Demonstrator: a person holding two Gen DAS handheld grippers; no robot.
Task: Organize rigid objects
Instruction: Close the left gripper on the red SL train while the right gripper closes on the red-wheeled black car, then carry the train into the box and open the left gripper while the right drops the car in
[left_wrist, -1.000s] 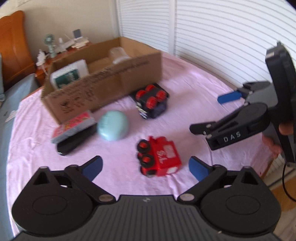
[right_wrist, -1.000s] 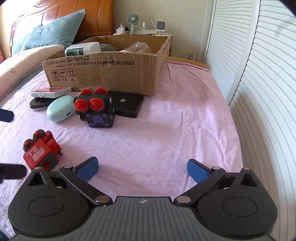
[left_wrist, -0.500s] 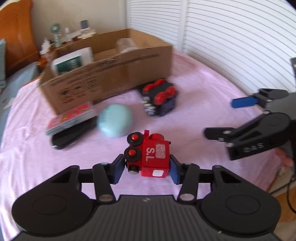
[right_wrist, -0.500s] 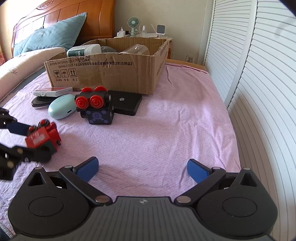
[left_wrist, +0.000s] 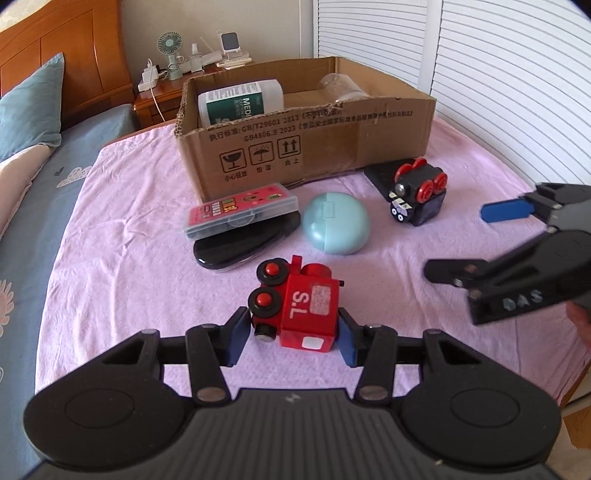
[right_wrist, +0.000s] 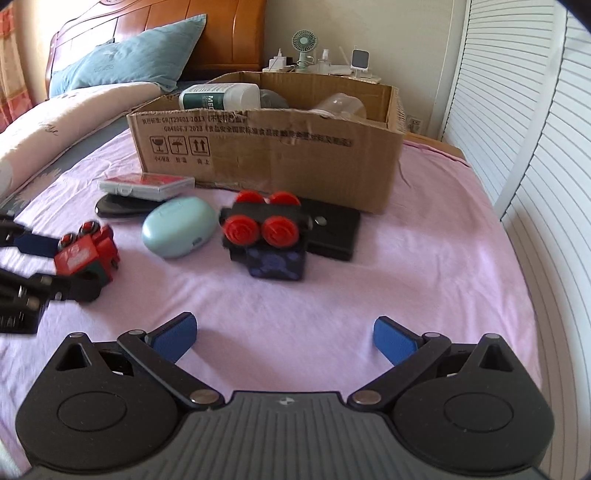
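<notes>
My left gripper (left_wrist: 291, 338) is shut on a red toy train (left_wrist: 299, 306) marked "S.L", held above the pink sheet; it also shows in the right wrist view (right_wrist: 86, 254). My right gripper (right_wrist: 284, 338) is open and empty, low over the sheet, and shows in the left wrist view (left_wrist: 491, 236). On the sheet lie a black toy train with red wheels (right_wrist: 266, 236), a teal oval case (right_wrist: 179, 230), a pink card box (left_wrist: 240, 208) on a black case (left_wrist: 243, 245), and a flat black box (right_wrist: 334, 232). A cardboard box (left_wrist: 306, 147) stands behind them.
The cardboard box holds a green-labelled bottle (left_wrist: 240, 101) and a clear jar (left_wrist: 338, 88). A nightstand with a small fan (left_wrist: 170, 50) stands behind. Slatted white doors (right_wrist: 535, 129) run along the right side. A blue pillow (right_wrist: 125, 59) lies at the headboard.
My left gripper closed on the red train and lifted it off the sheet, turning toward the cardboard box. The right gripper stayed open and moved slightly nearer to the toys.
</notes>
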